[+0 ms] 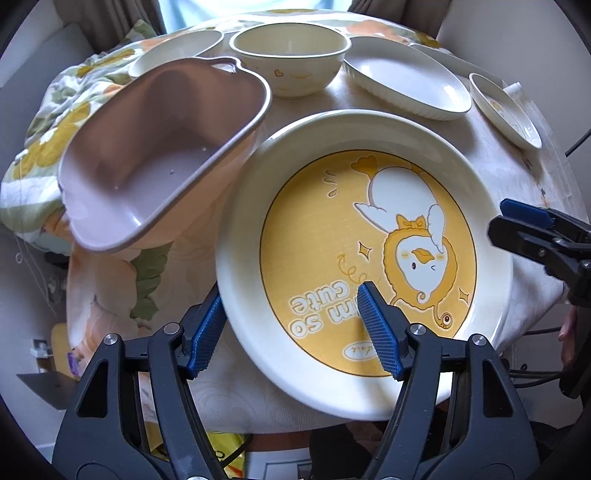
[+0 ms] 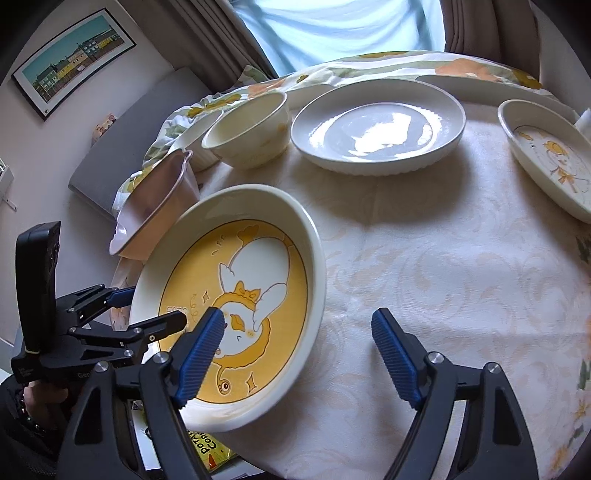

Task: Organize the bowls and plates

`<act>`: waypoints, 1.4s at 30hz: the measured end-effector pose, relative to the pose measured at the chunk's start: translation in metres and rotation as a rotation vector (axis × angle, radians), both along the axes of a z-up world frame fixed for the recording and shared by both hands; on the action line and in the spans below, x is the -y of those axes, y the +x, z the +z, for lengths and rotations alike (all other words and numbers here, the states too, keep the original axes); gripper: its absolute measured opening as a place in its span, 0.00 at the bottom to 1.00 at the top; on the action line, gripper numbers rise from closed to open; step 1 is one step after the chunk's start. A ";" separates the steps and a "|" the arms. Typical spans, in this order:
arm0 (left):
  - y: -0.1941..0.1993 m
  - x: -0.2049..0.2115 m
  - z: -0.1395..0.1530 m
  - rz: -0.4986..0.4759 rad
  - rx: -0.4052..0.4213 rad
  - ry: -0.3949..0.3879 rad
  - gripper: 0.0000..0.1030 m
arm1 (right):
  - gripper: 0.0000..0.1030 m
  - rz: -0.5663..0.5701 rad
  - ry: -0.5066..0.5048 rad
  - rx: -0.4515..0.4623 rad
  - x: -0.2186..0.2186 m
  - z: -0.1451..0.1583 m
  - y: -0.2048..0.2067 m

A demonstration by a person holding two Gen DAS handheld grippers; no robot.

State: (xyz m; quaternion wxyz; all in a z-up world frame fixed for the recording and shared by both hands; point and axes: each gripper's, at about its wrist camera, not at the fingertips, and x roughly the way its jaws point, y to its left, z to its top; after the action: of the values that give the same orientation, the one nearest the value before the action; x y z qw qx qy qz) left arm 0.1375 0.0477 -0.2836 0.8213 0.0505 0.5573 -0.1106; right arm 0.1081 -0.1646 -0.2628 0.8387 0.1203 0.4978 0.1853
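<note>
Jaws apart, yellow plate (image 1: 369, 236) on damask tablecloth (image 2: 443, 258), curtained window (image 2: 332, 29)

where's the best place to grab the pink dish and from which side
Probably the pink dish by its raised thin rim on the near long side, one finger inside, one outside. It sits tilted, its open side towards the left hand-held gripper, whose jaws stand open, so approach from there.

The yellow duck plate (image 1: 365, 254) looks glossy glazed ceramic. The pink bowl (image 1: 155, 158) at upper left seems smooth plastic. The tablecloth (image 2: 443, 258) is matt woven cloth.
</note>
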 end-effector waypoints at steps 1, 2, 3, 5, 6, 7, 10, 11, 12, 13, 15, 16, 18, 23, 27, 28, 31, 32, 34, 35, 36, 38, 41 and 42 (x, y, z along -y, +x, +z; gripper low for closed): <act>-0.001 -0.001 0.005 0.007 0.001 -0.003 0.66 | 0.76 -0.009 -0.002 0.006 0.004 0.007 -0.002; -0.003 -0.003 0.011 0.014 0.006 -0.007 0.66 | 0.76 -0.018 -0.003 0.015 0.008 0.016 -0.005; -0.005 -0.004 0.018 0.019 0.015 -0.008 0.66 | 0.76 -0.026 -0.003 0.023 0.013 0.025 -0.006; -0.010 -0.006 0.035 0.027 0.040 0.003 0.66 | 0.79 -0.043 -0.005 0.039 0.021 0.042 -0.008; -0.013 -0.006 0.045 0.029 0.059 0.005 0.66 | 0.87 -0.057 -0.009 0.051 0.025 0.053 -0.010; -0.015 -0.004 0.059 0.028 0.090 0.002 0.66 | 0.93 -0.068 -0.010 0.067 0.030 0.062 -0.010; -0.018 0.002 0.102 0.011 0.200 -0.023 0.81 | 1.00 -0.103 -0.016 0.134 0.047 0.092 -0.010; -0.016 0.008 0.116 0.006 0.245 -0.030 0.94 | 1.00 -0.109 -0.019 0.155 0.053 0.101 -0.007; -0.014 0.013 0.128 0.003 0.286 -0.038 0.99 | 1.00 -0.112 -0.022 0.175 0.059 0.109 -0.003; -0.011 0.018 0.139 -0.002 0.326 -0.052 1.00 | 1.00 -0.115 -0.030 0.189 0.064 0.117 0.001; 0.002 0.030 0.152 -0.007 0.351 -0.078 1.00 | 1.00 -0.112 -0.050 0.199 0.076 0.131 0.016; 0.010 0.036 0.155 -0.002 0.342 -0.089 1.00 | 1.00 -0.096 -0.057 0.185 0.080 0.135 0.025; 0.028 0.047 0.155 0.020 0.309 -0.131 1.00 | 1.00 -0.047 -0.084 0.139 0.089 0.140 0.048; 0.070 0.074 0.135 0.134 0.204 -0.201 1.00 | 1.00 0.004 -0.195 0.146 0.110 0.137 0.103; 0.094 0.091 0.100 0.229 0.130 -0.218 1.00 | 1.00 0.095 -0.183 0.070 0.125 0.106 0.155; 0.101 0.093 0.091 0.251 0.110 -0.219 1.00 | 1.00 0.119 -0.176 0.057 0.128 0.097 0.166; 0.120 0.100 0.061 0.316 0.056 -0.232 1.00 | 1.00 0.182 -0.156 0.020 0.131 0.070 0.194; 0.127 0.102 0.051 0.338 0.038 -0.239 0.99 | 1.00 0.200 -0.154 0.009 0.131 0.061 0.202; 0.136 0.104 0.035 0.371 0.014 -0.246 0.95 | 0.98 0.239 -0.149 -0.008 0.128 0.043 0.217; 0.141 0.106 0.026 0.389 0.000 -0.249 0.91 | 0.93 0.259 -0.147 -0.022 0.126 0.034 0.222; 0.146 0.107 0.019 0.402 -0.012 -0.249 0.89 | 0.86 0.279 -0.145 -0.039 0.124 0.026 0.229; 0.153 0.109 0.007 0.424 -0.029 -0.245 0.80 | 0.75 0.323 -0.141 -0.077 0.119 0.009 0.240; 0.162 0.110 -0.007 0.442 -0.045 -0.245 0.65 | 0.64 0.381 -0.131 -0.114 0.109 -0.010 0.251; 0.164 0.110 -0.010 0.448 -0.050 -0.244 0.62 | 0.60 0.397 -0.125 -0.120 0.107 -0.014 0.253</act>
State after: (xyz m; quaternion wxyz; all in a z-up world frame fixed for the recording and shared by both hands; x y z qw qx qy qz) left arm 0.3017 -0.0625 -0.2938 0.8113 -0.1765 0.5574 0.0062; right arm 0.3614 -0.2718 -0.2769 0.7604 -0.0216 0.5715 0.3080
